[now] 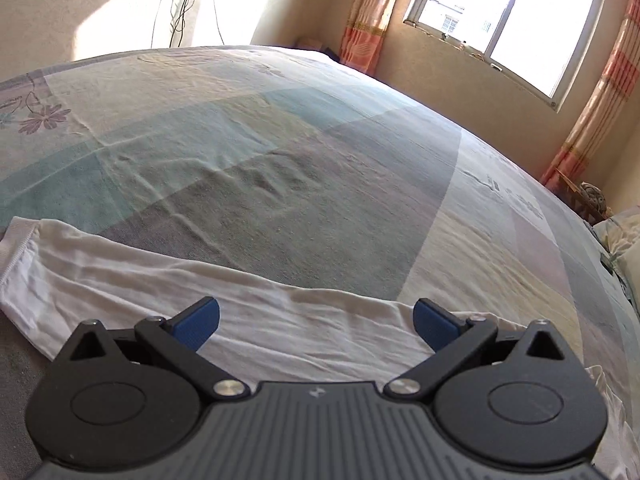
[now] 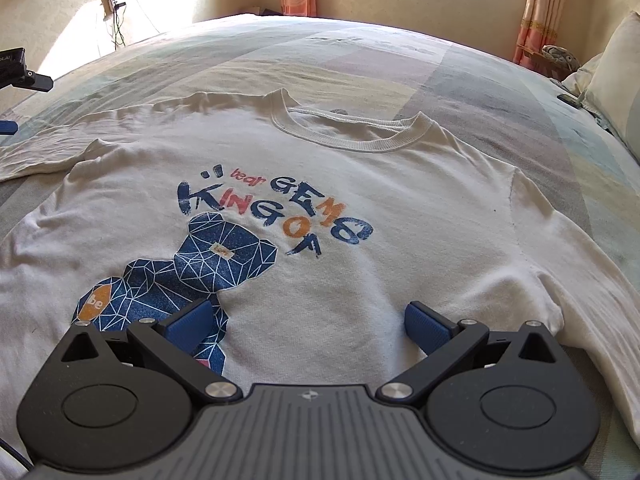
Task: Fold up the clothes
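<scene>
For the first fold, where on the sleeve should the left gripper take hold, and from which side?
At the cuff, coming in from its open outer end. The sleeve lies flat and stretched out on the bed, and the hemmed cuff is its thickest free edge, so a finger could probably slide under there. The left gripper hovers open over the mid-sleeve.

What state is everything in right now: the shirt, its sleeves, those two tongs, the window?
White long-sleeved shirt with blue bear print: spread flat on the bed, print side up, not folded.
Long white sleeve: stretched out straight, wrinkled.
Left tongs: open, above the sleeve, holding nothing.
Right tongs: open, above the shirt's chest, holding nothing.
Patchwork pastel bedsheet: spread out, lightly creased.
Orange striped curtains: drawn aside.
</scene>
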### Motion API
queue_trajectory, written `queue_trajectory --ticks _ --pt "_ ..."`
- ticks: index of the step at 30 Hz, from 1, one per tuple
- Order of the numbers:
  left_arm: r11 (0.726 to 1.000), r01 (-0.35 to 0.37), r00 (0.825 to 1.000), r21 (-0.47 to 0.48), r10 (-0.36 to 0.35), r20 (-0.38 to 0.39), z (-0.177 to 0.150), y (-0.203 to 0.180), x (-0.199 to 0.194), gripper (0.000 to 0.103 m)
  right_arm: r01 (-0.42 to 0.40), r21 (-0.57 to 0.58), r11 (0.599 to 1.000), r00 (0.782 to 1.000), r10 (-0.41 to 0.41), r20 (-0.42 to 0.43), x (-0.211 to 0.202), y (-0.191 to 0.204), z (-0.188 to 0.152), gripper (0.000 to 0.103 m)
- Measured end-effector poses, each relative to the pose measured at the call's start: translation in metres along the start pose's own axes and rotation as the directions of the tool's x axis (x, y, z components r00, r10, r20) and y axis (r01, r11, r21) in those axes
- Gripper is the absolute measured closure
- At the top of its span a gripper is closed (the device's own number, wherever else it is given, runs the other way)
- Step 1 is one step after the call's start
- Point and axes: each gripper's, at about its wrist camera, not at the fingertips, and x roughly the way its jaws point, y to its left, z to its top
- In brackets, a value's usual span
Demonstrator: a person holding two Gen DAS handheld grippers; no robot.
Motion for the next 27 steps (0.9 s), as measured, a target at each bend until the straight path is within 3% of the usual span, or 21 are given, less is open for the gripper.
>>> queue_trajectory --ticks 5,9,13,20,23,27 --pt "0.997 -0.040 0.999 -0.061 0.042 0.034 -0.004 0.036 0.016 0.001 0.012 0.009 1.000 1.000 -0.012 -0.019 0.001 0.001 0.002 0.000" --pt "0.993 -0.048 0.999 -0.106 0.045 -0.027 -0.024 0.064 0.013 0.001 0.018 0.014 1.000 0.999 -0.018 -0.038 0.001 0.002 0.005 0.000" --pt "0.999 -0.022 0.999 -0.043 0.020 -0.050 -0.038 0.071 -0.008 0.001 0.018 0.012 1.000 0.998 -0.017 -0.062 0.002 0.002 0.008 0.000" --pt "0.999 -0.027 0.999 0.046 0.028 -0.026 0.002 0.062 -0.002 0.001 0.020 0.010 1.000 0.996 -0.019 -0.086 0.004 0.002 0.012 0.000" --pt "0.999 -0.019 0.998 0.049 0.022 -0.060 0.009 0.068 0.022 0.001 0.026 0.013 1.000 0.996 -0.024 -0.091 0.004 0.003 0.012 0.000" --pt "0.999 -0.021 0.998 0.029 0.023 -0.056 -0.005 0.090 0.020 0.001 0.037 0.022 0.999 0.994 -0.034 -0.105 0.005 0.004 0.014 0.000"
